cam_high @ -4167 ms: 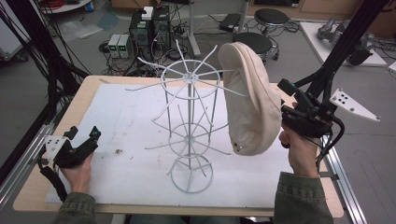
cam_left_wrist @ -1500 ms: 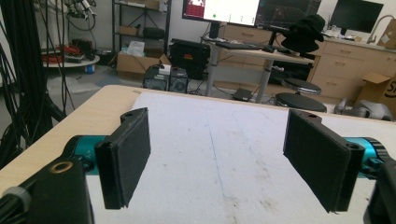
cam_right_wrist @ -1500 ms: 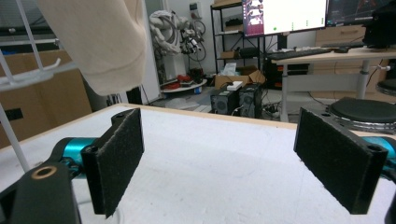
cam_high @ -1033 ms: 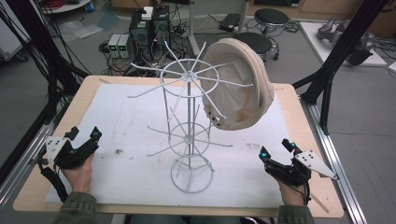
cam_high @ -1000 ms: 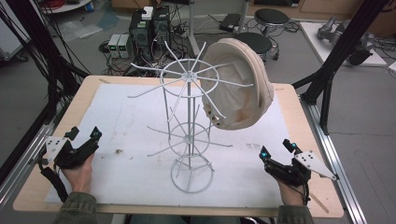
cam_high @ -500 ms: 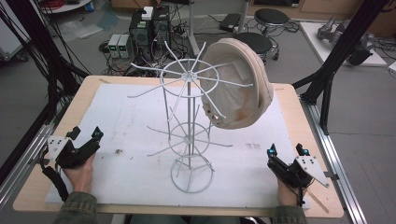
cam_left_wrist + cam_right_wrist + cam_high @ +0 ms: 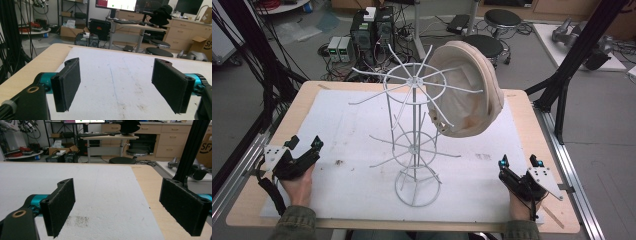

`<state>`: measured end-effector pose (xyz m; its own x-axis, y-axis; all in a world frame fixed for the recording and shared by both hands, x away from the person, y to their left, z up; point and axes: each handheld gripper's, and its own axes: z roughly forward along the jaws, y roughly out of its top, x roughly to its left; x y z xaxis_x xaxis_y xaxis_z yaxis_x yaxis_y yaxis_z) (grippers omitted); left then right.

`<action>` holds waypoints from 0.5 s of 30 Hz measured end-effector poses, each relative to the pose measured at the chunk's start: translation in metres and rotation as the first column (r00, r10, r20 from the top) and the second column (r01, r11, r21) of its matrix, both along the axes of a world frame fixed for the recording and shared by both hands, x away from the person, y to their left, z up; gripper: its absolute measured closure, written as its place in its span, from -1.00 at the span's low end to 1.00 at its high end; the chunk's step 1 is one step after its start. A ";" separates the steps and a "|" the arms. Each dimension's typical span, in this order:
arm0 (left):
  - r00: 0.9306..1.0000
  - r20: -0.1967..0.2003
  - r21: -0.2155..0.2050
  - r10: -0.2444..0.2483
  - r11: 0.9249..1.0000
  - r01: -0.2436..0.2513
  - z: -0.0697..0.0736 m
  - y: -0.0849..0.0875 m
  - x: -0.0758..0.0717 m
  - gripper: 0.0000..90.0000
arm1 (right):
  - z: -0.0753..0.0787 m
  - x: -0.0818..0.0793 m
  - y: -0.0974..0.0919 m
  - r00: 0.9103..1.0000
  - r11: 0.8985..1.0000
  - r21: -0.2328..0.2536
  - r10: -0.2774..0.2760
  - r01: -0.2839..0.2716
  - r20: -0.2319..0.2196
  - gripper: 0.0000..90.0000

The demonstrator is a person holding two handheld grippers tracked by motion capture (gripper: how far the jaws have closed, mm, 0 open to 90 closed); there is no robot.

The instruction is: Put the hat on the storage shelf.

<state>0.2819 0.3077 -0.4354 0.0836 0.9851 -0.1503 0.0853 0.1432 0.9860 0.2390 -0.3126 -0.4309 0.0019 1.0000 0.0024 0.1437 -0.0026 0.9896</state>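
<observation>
The beige fabric cap (image 7: 464,90), released, apparently hangs on the white wire rack (image 7: 414,140); right gripper (image 7: 518,164) has withdrawn, both grippers' jaws apart, left gripper (image 7: 305,144) idle.

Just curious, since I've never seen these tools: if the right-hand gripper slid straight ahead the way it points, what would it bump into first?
Probably nothing on the table. The right gripper is open and points along the white mat toward the table's far edge; that path looks free. The wire rack and cap seem to sit off to its left.
</observation>
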 end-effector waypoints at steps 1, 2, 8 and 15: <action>1.000 -0.001 0.000 0.000 1.000 0.000 0.000 0.000 0.000 -0.48 | 0.000 0.000 0.000 1.000 1.000 0.000 0.001 -0.001 0.001 -0.73; 1.000 0.000 0.000 -0.001 1.000 0.001 0.000 0.000 0.000 -0.48 | 0.000 0.000 0.000 1.000 1.000 0.003 0.003 -0.003 0.000 -0.73; 1.000 0.001 0.000 0.001 1.000 -0.001 0.000 0.000 -0.001 -0.48 | 0.001 -0.001 0.002 1.000 1.000 -0.005 0.014 -0.014 -0.001 -0.73; 1.000 -0.002 -0.002 -0.001 1.000 0.001 0.000 0.000 0.000 -0.48 | 0.001 -0.001 0.002 1.000 1.000 -0.001 0.016 -0.016 -0.003 -0.73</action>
